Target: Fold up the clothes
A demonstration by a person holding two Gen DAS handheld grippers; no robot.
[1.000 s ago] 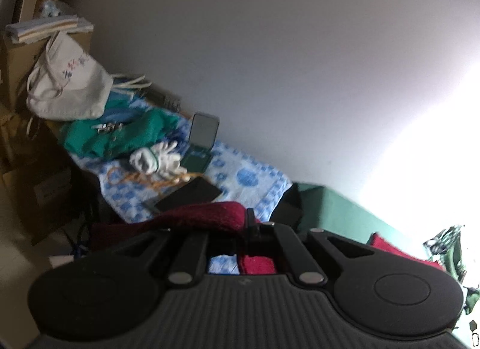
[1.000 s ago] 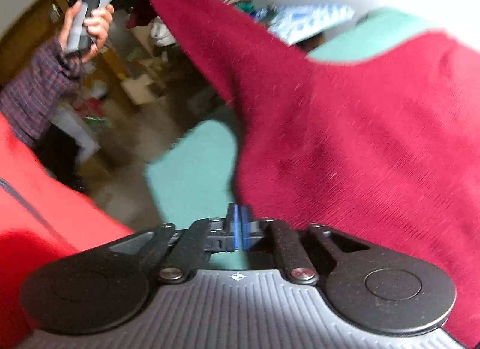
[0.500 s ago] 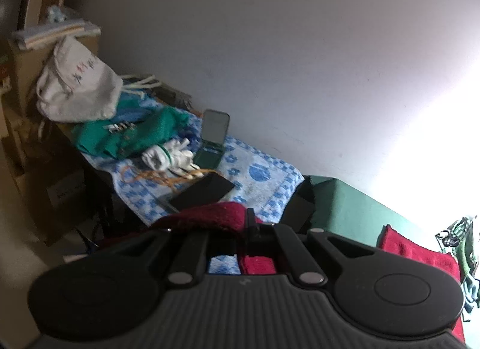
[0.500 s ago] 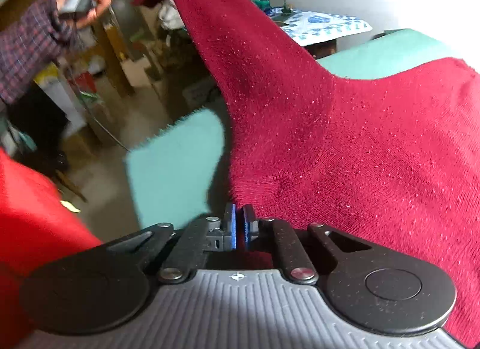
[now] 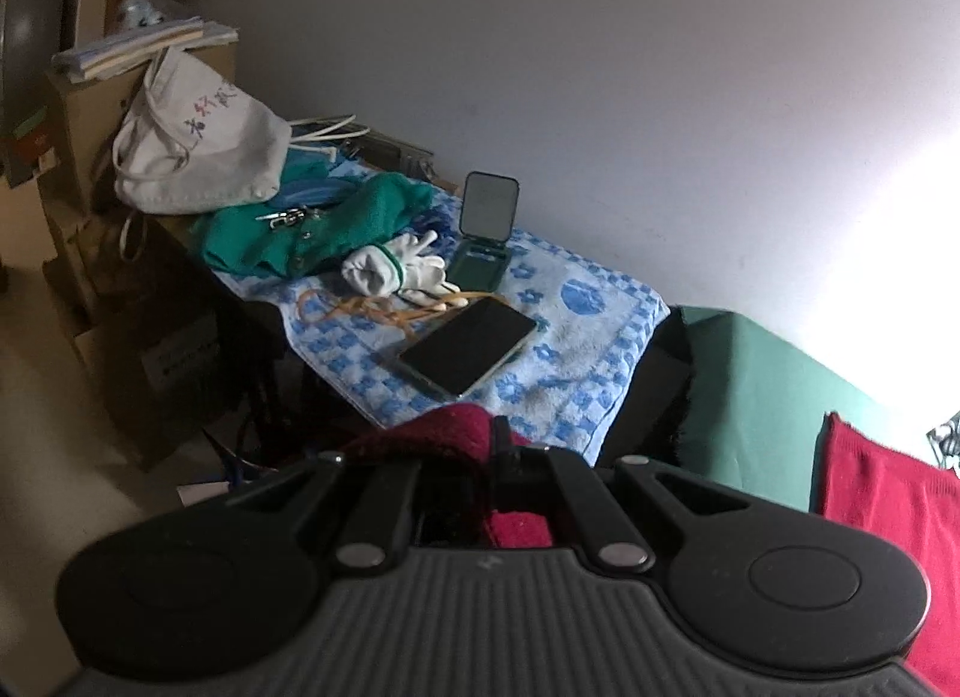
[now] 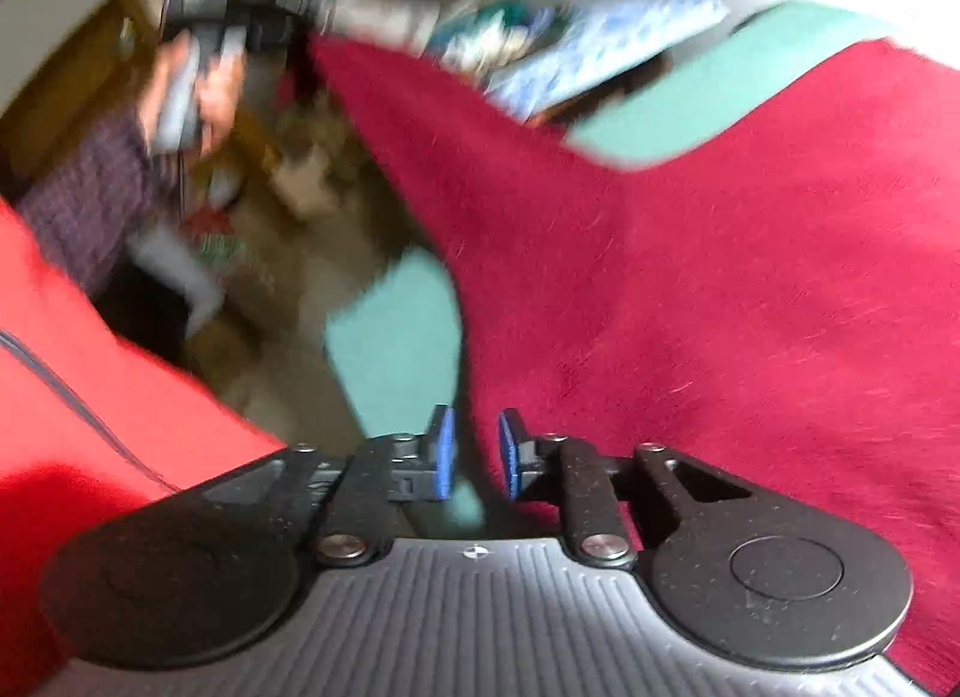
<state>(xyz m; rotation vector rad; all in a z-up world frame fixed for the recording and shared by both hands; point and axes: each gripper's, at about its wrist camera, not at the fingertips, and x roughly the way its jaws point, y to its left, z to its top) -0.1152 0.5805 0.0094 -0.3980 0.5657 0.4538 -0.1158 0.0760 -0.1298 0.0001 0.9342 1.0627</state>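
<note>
Between the right gripper's (image 6: 474, 454) blue pads (image 6: 445, 451) lies an open gap with nothing caught in it, the sweater's (image 6: 720, 289) edge hanging just beside the right pad; the left gripper (image 5: 489, 457) is clamped on a bunch of the same red knit, which bulges up over its fingers; in the right view that gripper (image 6: 240, 25) sits high and off to the left in the person's hand (image 6: 198, 91), and a sleeve or corner stretches taut from it down to the body of the garment; most of the sweater lies spread on the green surface (image 6: 396, 337), whose near corner shows bare just ahead of the right pads; the right view is blurred, so finer creases cannot be read. The step in hand looks like carrying the lifted part across to make a fold, and to do it well the left gripper should keep the cloth taut and low while the right takes the nearby edge squarely, deep enough that the knit does not slip; the sweater already overhangs the near edge, so pulling toward the person risks dragging it off; beyond the far end stands a table under a blue towel (image 5: 576, 349) with a tablet (image 5: 468, 346), gloves (image 5: 393, 271) and a mirror (image 5: 489, 211), so swings that way want care; room is freest above the green surface.
</note>
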